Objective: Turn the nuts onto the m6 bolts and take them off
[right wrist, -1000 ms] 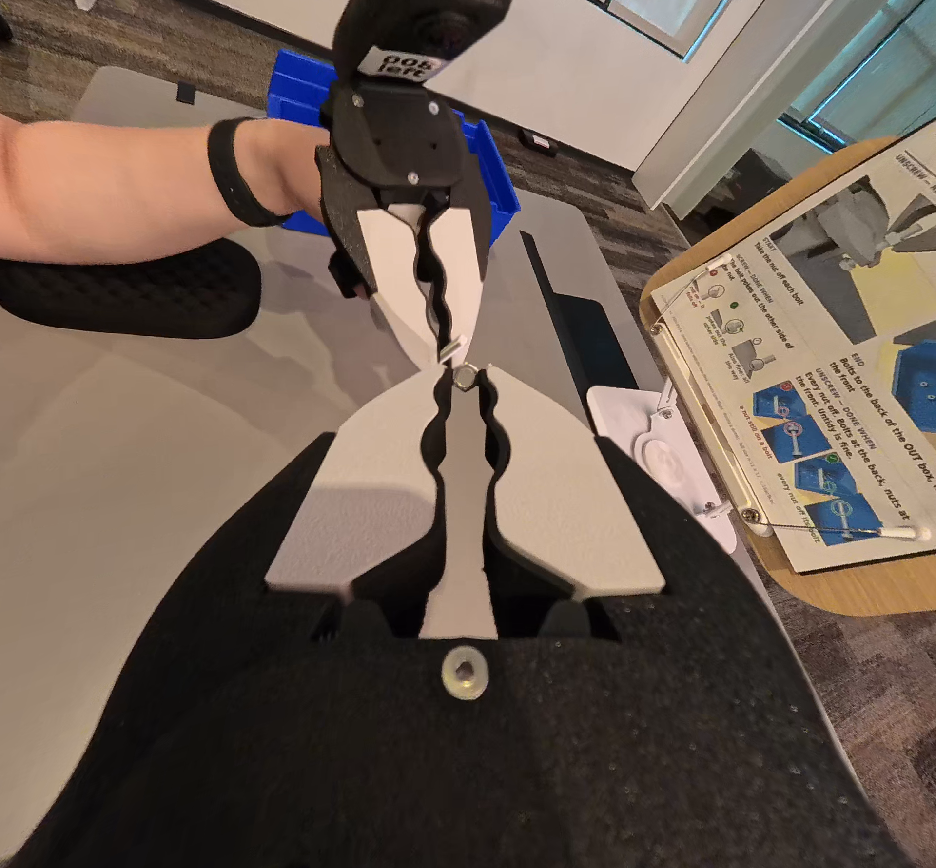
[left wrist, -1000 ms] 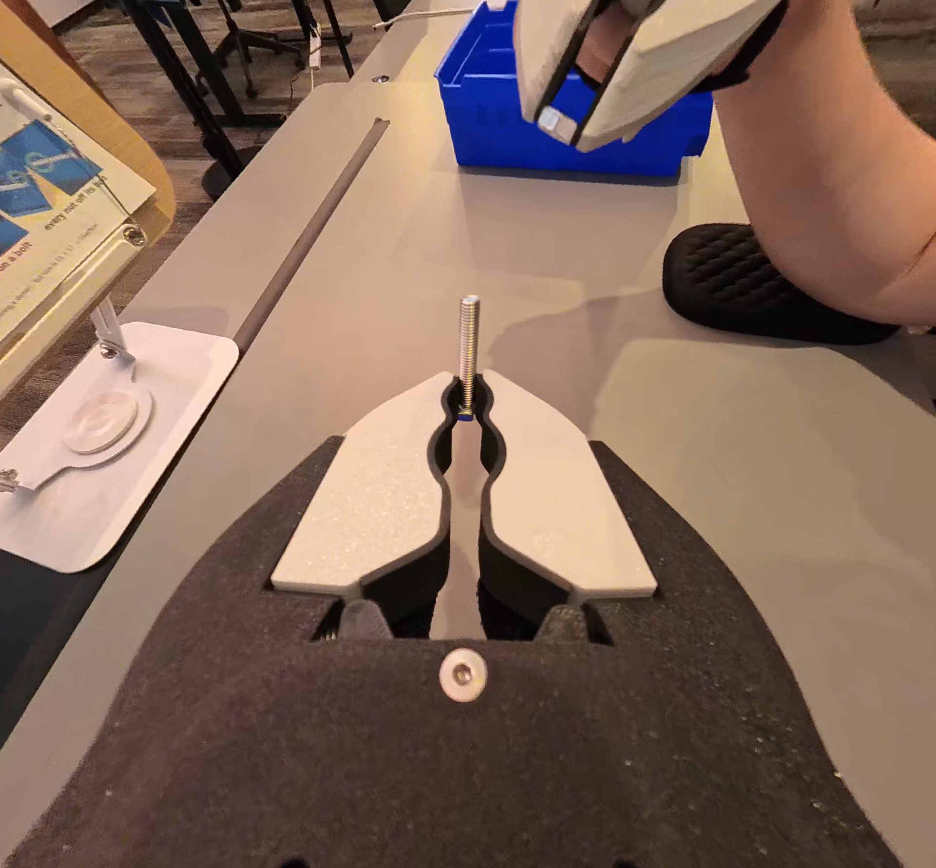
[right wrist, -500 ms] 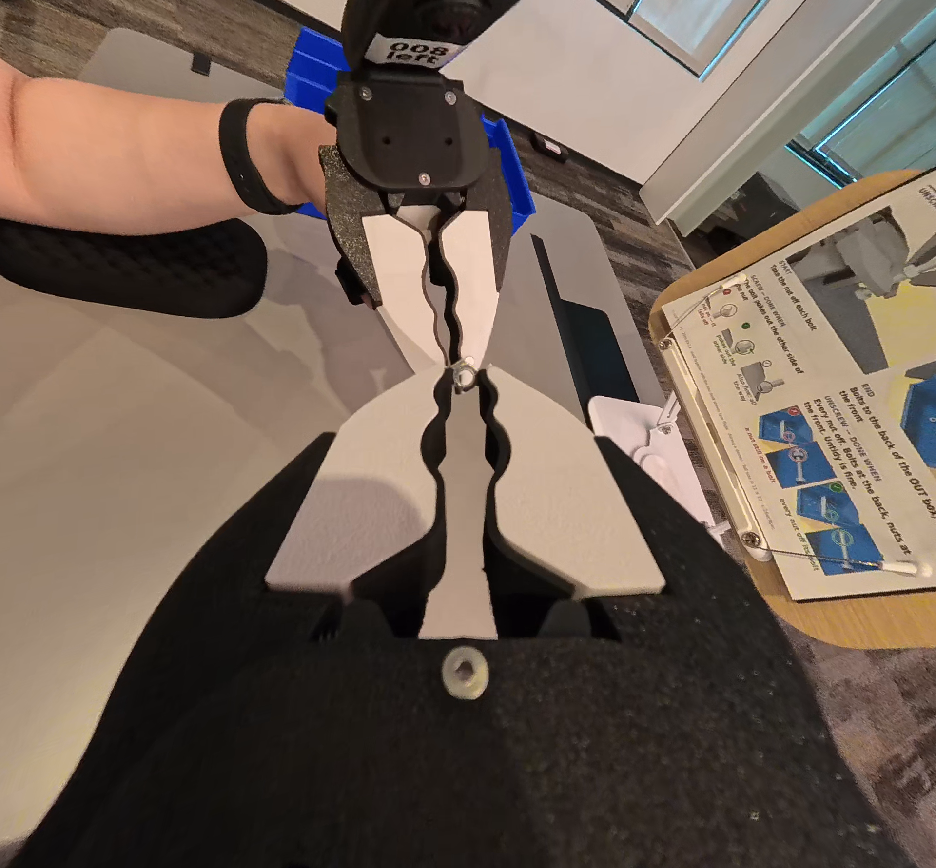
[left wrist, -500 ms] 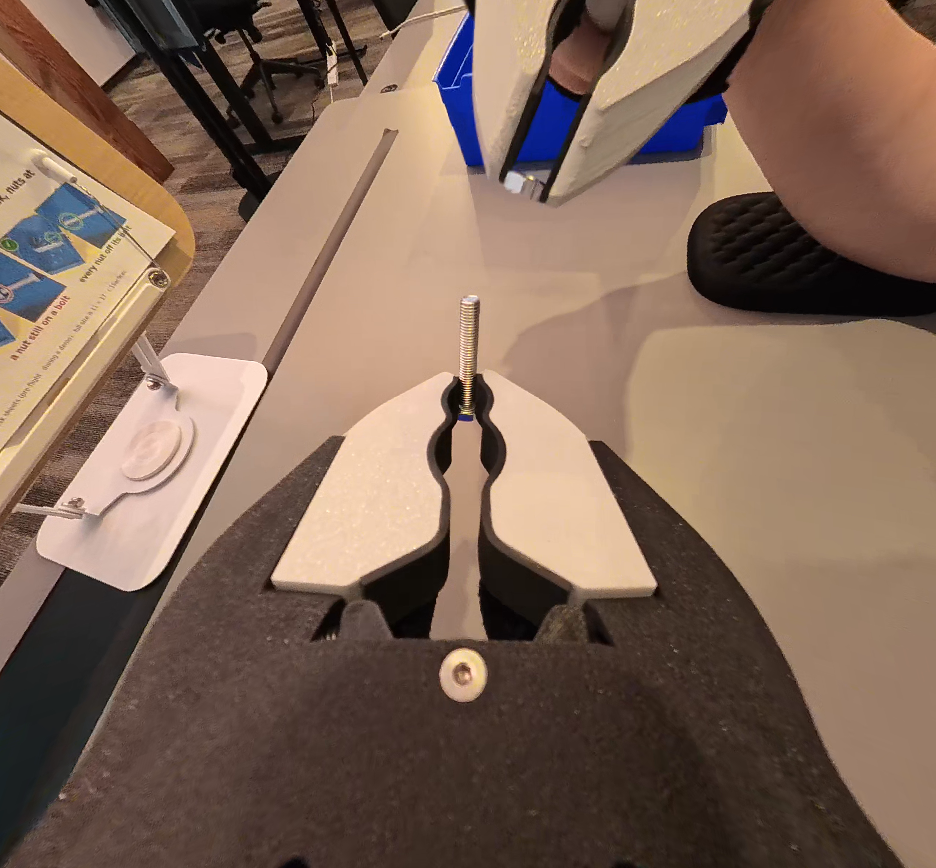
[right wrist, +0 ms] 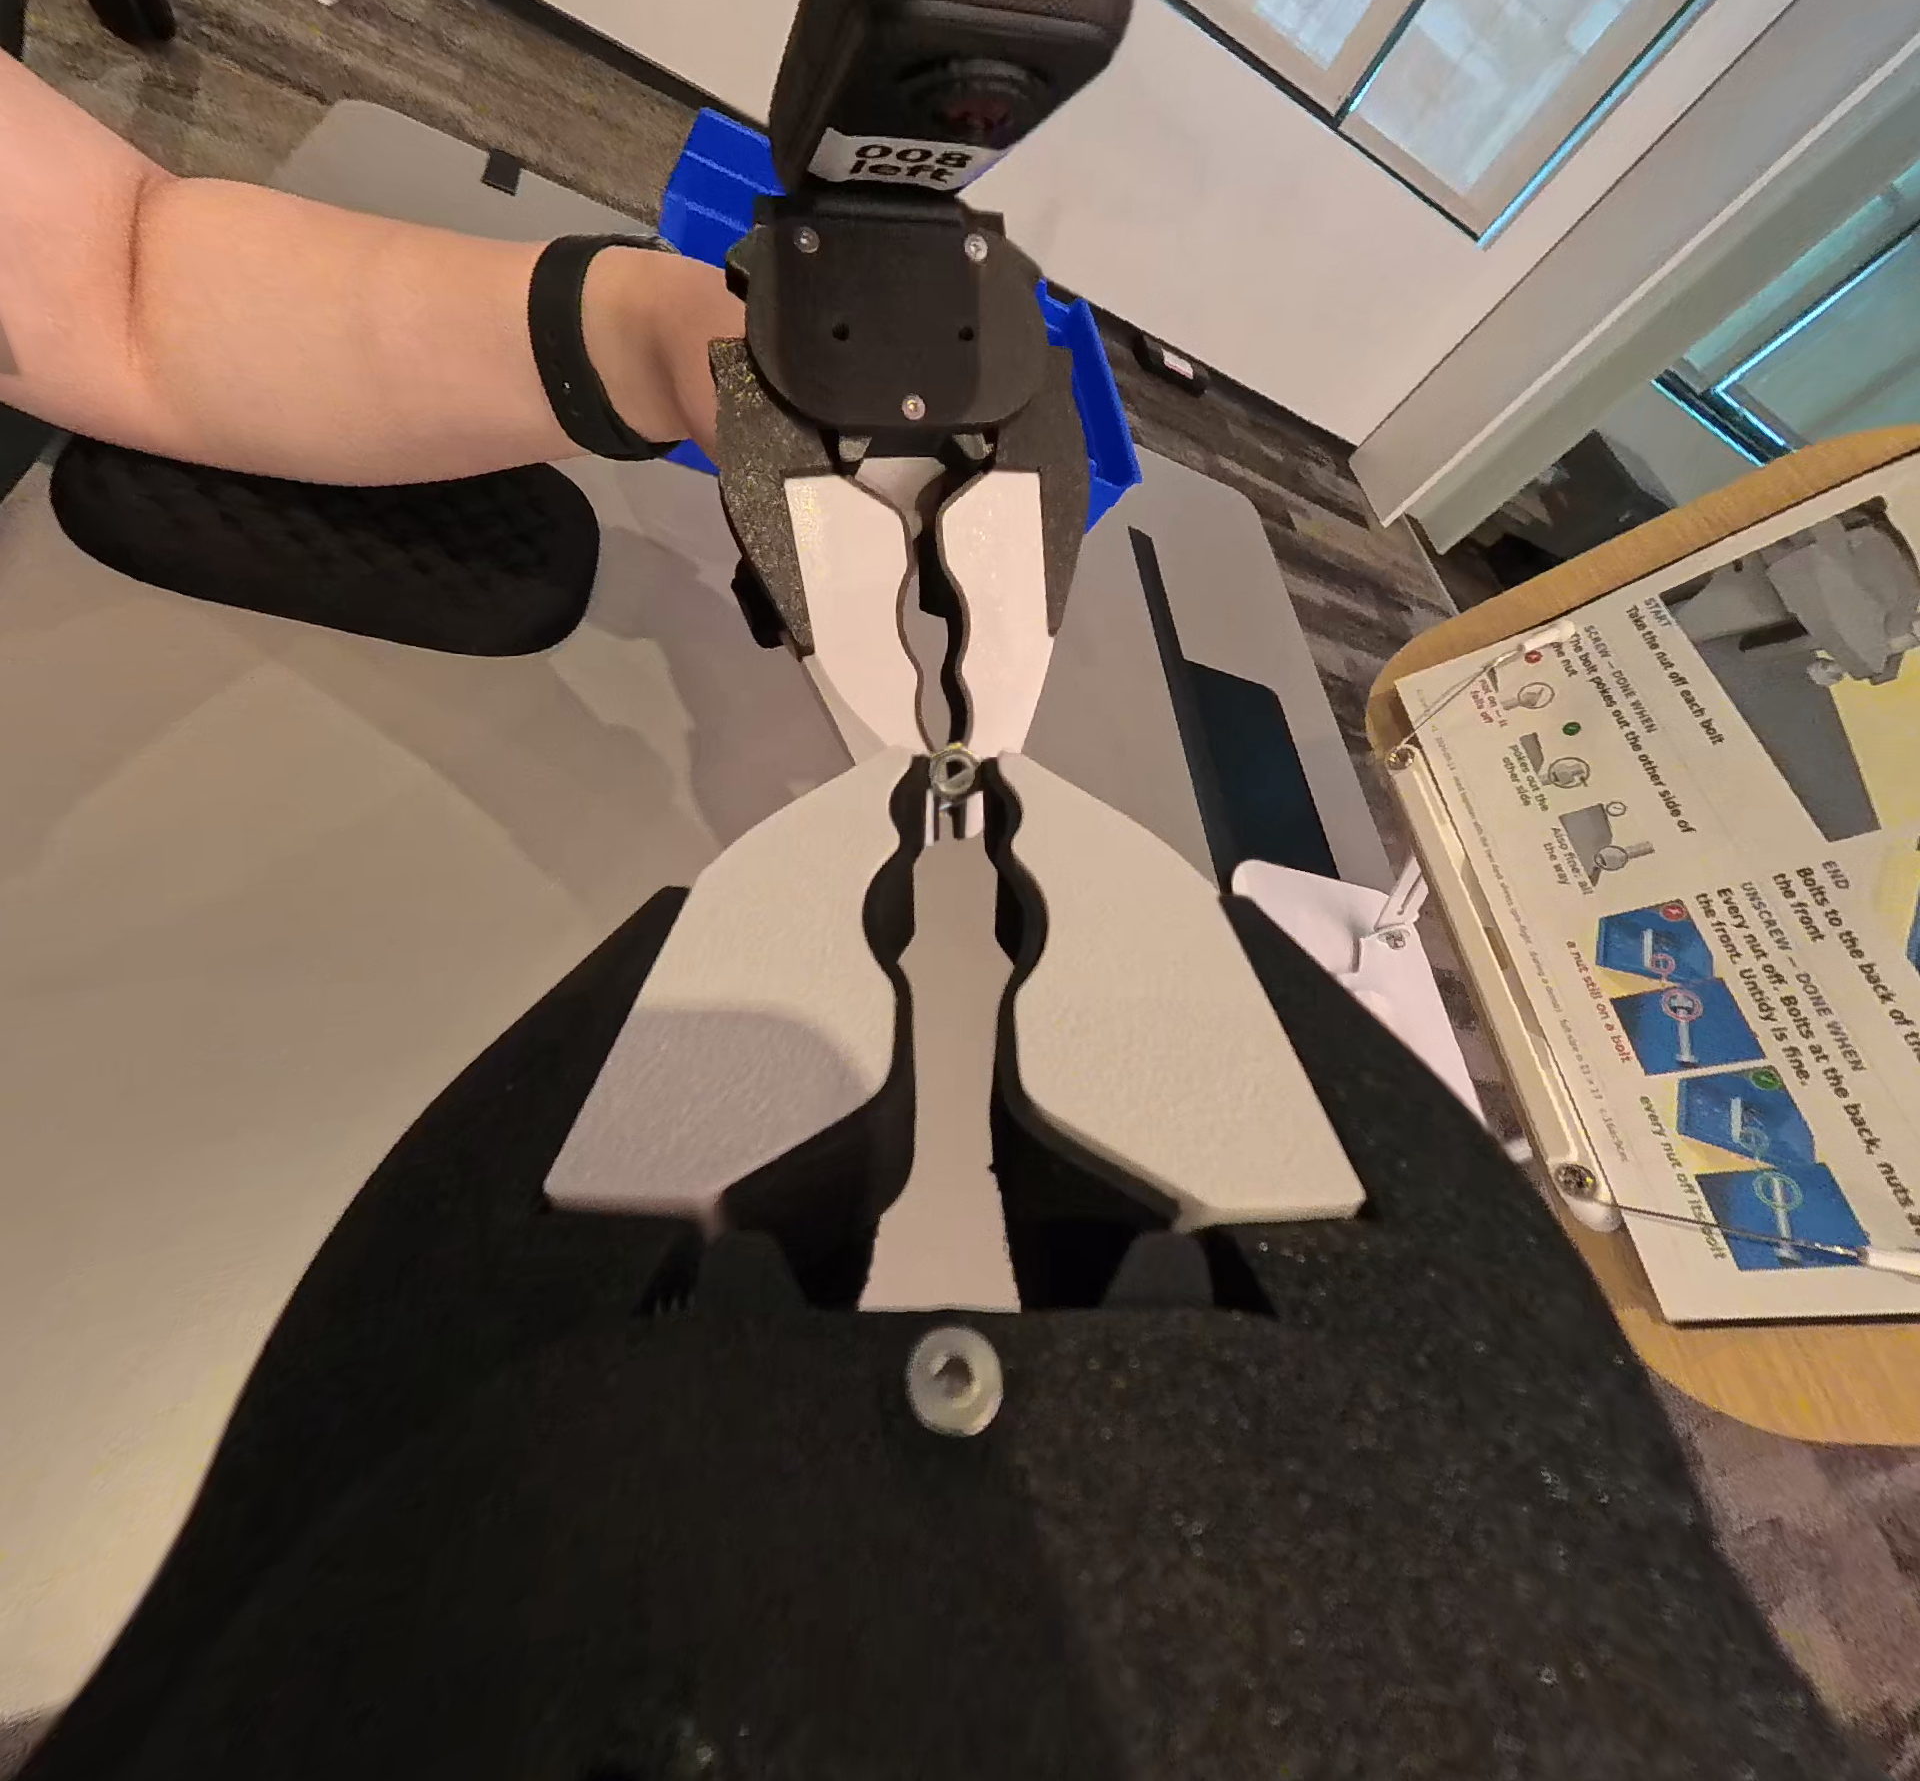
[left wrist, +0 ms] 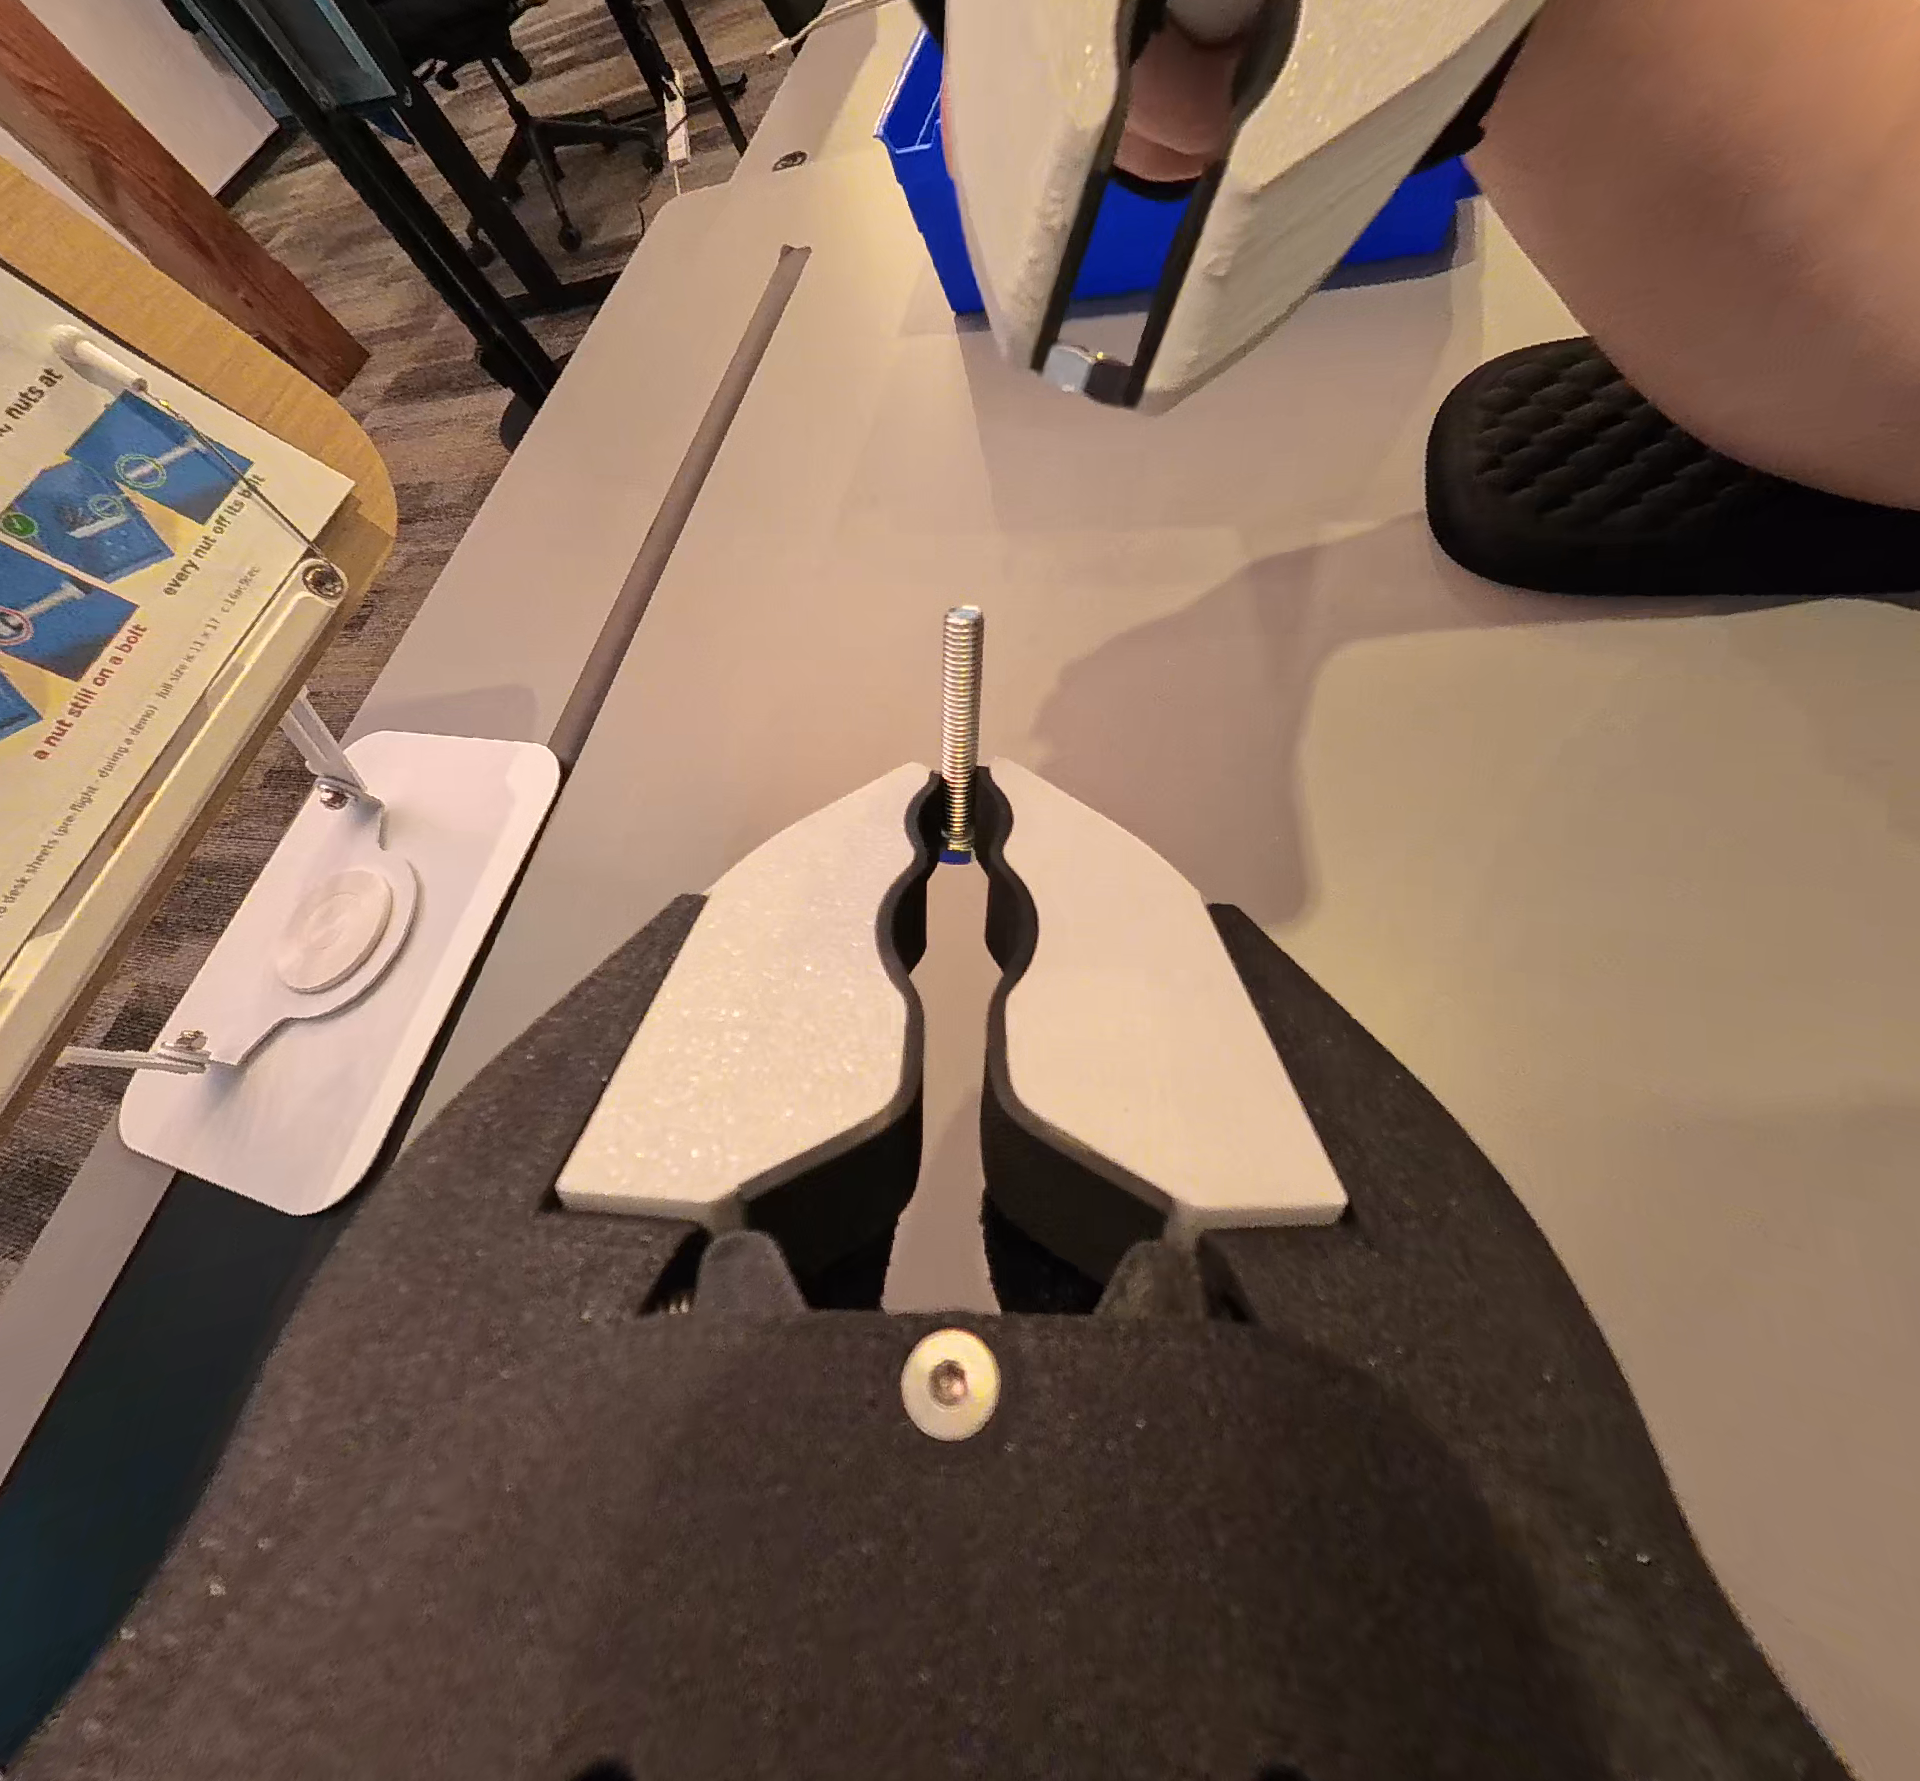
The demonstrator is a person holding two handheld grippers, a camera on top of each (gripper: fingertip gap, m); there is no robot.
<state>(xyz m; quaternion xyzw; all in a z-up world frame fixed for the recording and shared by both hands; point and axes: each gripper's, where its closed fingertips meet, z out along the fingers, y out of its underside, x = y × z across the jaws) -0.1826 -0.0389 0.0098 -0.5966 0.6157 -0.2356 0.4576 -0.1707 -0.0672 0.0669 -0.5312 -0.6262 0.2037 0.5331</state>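
Your left gripper clamps the silver threaded bolt upright so your right gripper, pinching the small hex nut, can align above its tip.

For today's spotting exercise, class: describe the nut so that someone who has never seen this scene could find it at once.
Start at the grey table with the blue bin at its far end. Above the table, two grippers point at each other: the left gripper holds a bolt upright, and the right gripper faces it. The nut is the small silver ring pinched between the right gripper's tips, much shorter than the bolt.
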